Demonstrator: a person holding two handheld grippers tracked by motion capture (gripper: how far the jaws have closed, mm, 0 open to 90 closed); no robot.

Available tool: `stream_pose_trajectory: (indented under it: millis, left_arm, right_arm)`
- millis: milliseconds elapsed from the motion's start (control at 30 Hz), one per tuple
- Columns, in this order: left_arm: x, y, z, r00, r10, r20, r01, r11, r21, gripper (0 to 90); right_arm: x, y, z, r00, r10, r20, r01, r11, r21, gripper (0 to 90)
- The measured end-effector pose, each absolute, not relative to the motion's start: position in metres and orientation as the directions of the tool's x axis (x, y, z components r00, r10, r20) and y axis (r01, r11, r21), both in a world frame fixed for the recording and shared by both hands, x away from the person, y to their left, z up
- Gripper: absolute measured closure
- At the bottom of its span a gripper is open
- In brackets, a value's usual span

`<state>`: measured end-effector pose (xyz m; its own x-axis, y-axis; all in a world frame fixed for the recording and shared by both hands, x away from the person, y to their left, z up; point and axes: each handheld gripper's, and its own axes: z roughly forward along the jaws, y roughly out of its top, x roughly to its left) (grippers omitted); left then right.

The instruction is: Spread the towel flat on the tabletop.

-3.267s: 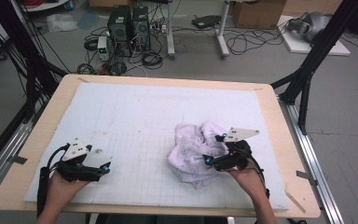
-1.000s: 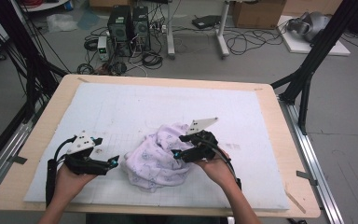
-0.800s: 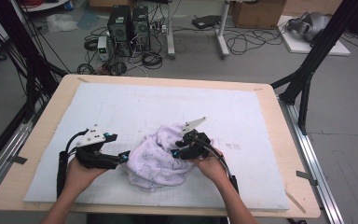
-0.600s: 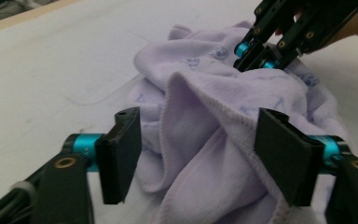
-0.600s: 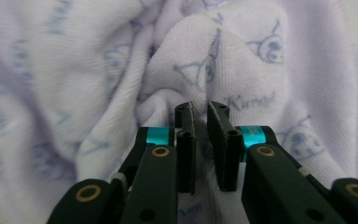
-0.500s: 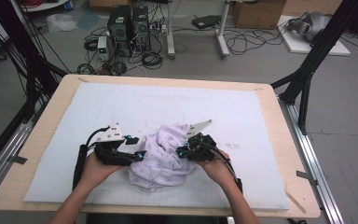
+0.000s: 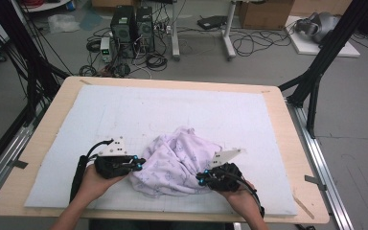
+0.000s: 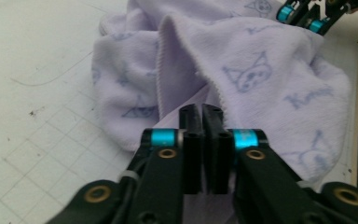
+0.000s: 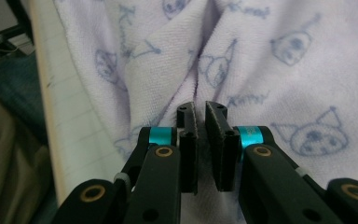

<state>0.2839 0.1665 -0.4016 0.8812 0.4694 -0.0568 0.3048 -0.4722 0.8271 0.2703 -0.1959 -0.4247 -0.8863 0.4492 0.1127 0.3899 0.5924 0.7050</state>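
we count one towel (image 7: 177, 165), two grippers, two hands and one white mat (image 7: 124, 115) on one wooden table (image 7: 294, 143). beyond the table, on the floor, stand two dark computer towers (image 7: 132, 24) among loose cables.

the towel is pale lilac terry, printed with small blue cartoon faces and blue lettering. it lies crumpled in a soft heap on the near half of the mat, a little right of its middle, with folds running up through it and a stitched hem showing along one fold.

the left gripper (image 7: 136, 164) sits at the towel's left edge. its jaws have just been closing and now stand almost together, with a thin edge of the cloth pinched between them. the right gripper (image 7: 200, 179) sits at the towel's near right edge. its jaws are drawn in narrow, with only a slim gap, and a fold of the towel is caught between them.

the high view gives us the whole layout: both hands, left hand (image 7: 92, 182) and right hand (image 7: 237, 199), coming in from the near edge, and the heap between the grippers. the left gripper view adds the hem (image 8: 168, 56), the grid lines on the mat, and the other gripper's blue-ringed tips at the far side of the heap. the right gripper view shows the printed faces up close and the table's near edge.
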Motion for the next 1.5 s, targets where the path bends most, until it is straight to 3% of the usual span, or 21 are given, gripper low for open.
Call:
stream_pose_trajectory:
  millis: [67,133,167,233,267,433,533,633,700,733,767,833,900,1233,1500]
  left_arm:
    - [0.285,0.169,-0.398,0.88,0.47,-0.063,0.31,-0.472,0.825,70.7]
    - [0.287,0.169,-0.393,0.879,0.473,-0.062,0.309,-0.466,0.829,67.2]
    - [0.289,0.168,-0.391,0.877,0.475,-0.066,0.311,-0.458,0.833,62.4]
    - [0.295,0.163,-0.385,0.876,0.477,-0.068,0.311,-0.45,0.837,53.2]
    - [0.297,0.161,-0.384,0.877,0.477,-0.067,0.31,-0.452,0.836,53.2]
    - [0.316,0.141,-0.382,0.874,0.476,-0.094,0.33,-0.442,0.834,39.4]
    - [0.323,0.127,-0.387,0.882,0.457,-0.113,0.342,-0.457,0.821,35.5]
    - [0.328,0.115,-0.398,0.899,0.419,-0.129,0.353,-0.518,0.779,42.8]
    - [0.33,0.108,-0.407,0.906,0.4,-0.14,0.368,-0.579,0.727,62.5]
    - [0.33,0.104,-0.412,0.909,0.394,-0.135,0.371,-0.615,0.696,62.5]
    - [0.329,0.101,-0.416,0.918,0.376,-0.123,0.355,-0.646,0.676,66.9]
    - [0.326,0.101,-0.417,0.924,0.365,-0.115,0.338,-0.638,0.692,78.5]
    - [0.323,0.104,-0.416,0.923,0.368,-0.111,0.336,-0.631,0.7,82.8]
    - [0.296,0.15,-0.408,0.892,0.433,-0.126,0.359,-0.511,0.781,84.9]
    - [0.267,0.162,-0.406,0.898,0.422,-0.121,0.342,-0.499,0.796,84.7]
  right_arm:
    - [0.261,-0.199,-0.425,-0.889,0.438,0.134,0.397,0.59,0.703,83.1]
    - [0.26,-0.201,-0.422,-0.891,0.434,0.136,0.394,0.587,0.708,82.1]
    - [0.259,-0.202,-0.418,-0.892,0.432,0.133,0.388,0.582,0.714,79.2]
    - [0.265,-0.202,-0.401,-0.895,0.429,0.121,0.366,0.552,0.75,64.8]
    - [0.265,-0.202,-0.401,-0.895,0.429,0.121,0.366,0.552,0.75,64.8]
    - [0.297,-0.186,-0.377,-0.874,0.485,0.044,0.324,0.512,0.796,44.7]
    - [0.322,-0.173,-0.379,-0.861,0.507,0.032,0.334,0.517,0.788,40.5]
    - [0.343,-0.156,-0.392,-0.858,0.511,0.047,0.361,0.534,0.765,40.4]
    - [0.353,-0.142,-0.41,-0.853,0.521,0.033,0.387,0.588,0.71,39.9]
    - [0.353,-0.142,-0.41,-0.853,0.521,0.033,0.387,0.588,0.71,39.9]
    - [0.356,-0.14,-0.415,-0.851,0.524,0.029,0.397,0.607,0.688,44.6]
    - [0.358,-0.14,-0.422,-0.856,0.512,0.065,0.423,0.624,0.656,64.0]
    - [0.352,-0.146,-0.421,-0.866,0.499,0.043,0.39,0.618,0.682,77.2]
    - [0.307,-0.199,-0.39,-0.843,0.537,0.009,0.371,0.57,0.733,81.3]
    - [0.259,-0.233,-0.422,-0.815,0.576,0.065,0.433,0.529,0.73,81.6]
